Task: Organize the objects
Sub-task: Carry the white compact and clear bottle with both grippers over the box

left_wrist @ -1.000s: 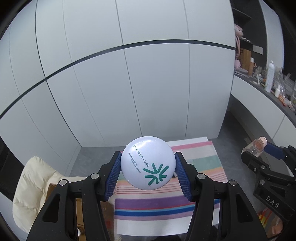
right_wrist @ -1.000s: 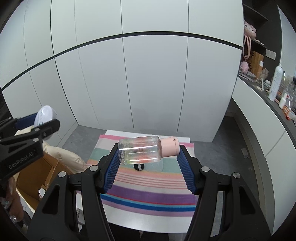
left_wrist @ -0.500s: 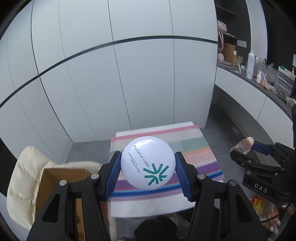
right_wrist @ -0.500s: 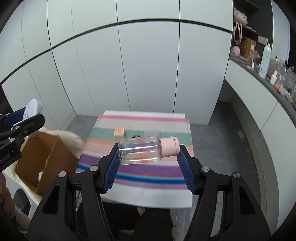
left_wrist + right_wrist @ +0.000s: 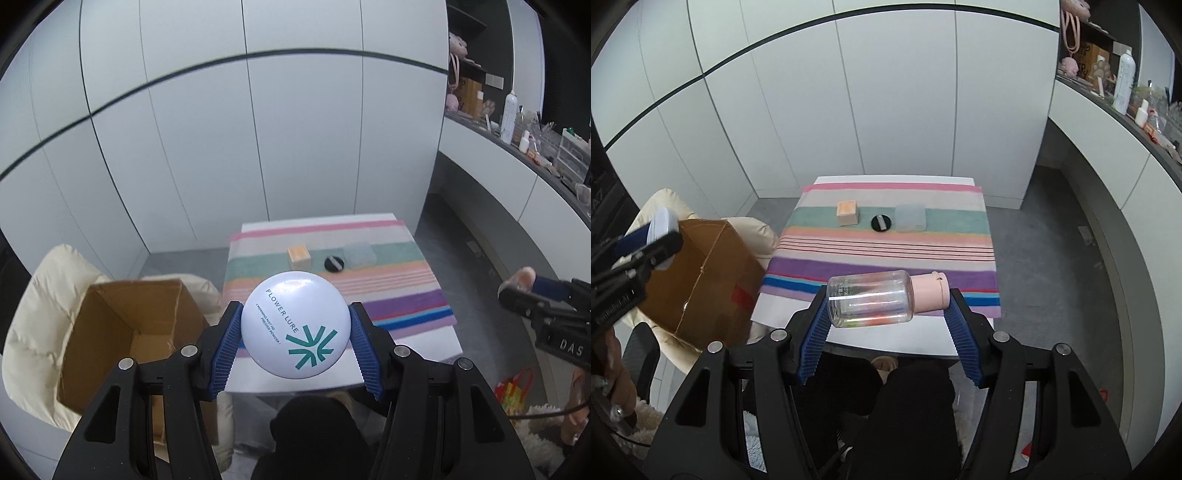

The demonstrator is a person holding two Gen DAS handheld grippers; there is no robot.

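Note:
My left gripper (image 5: 294,328) is shut on a round white powder compact (image 5: 294,324) with teal print, held in the air before the table. My right gripper (image 5: 887,304) is shut on a clear bottle (image 5: 870,303) with a pink cap (image 5: 929,291), lying crosswise between the blue pads. Both hang above the near edge of a small table with a striped cloth (image 5: 882,251). On the cloth's far part sit an orange-topped box (image 5: 847,212), a black round lid (image 5: 881,223) and a frosted square case (image 5: 911,218). The same three show in the left view: box (image 5: 299,257), lid (image 5: 334,263), case (image 5: 359,254).
An open cardboard box (image 5: 122,325) rests on a cream padded chair (image 5: 40,295) left of the table. A person's dark-clothed legs (image 5: 908,398) sit below the grippers. A counter with bottles (image 5: 1123,85) runs along the right wall. White cabinet doors close off the back.
Both grippers have sunk and tilted further down, so the table, the three things on it and the cardboard box have come into fuller view. Both grips are unchanged.

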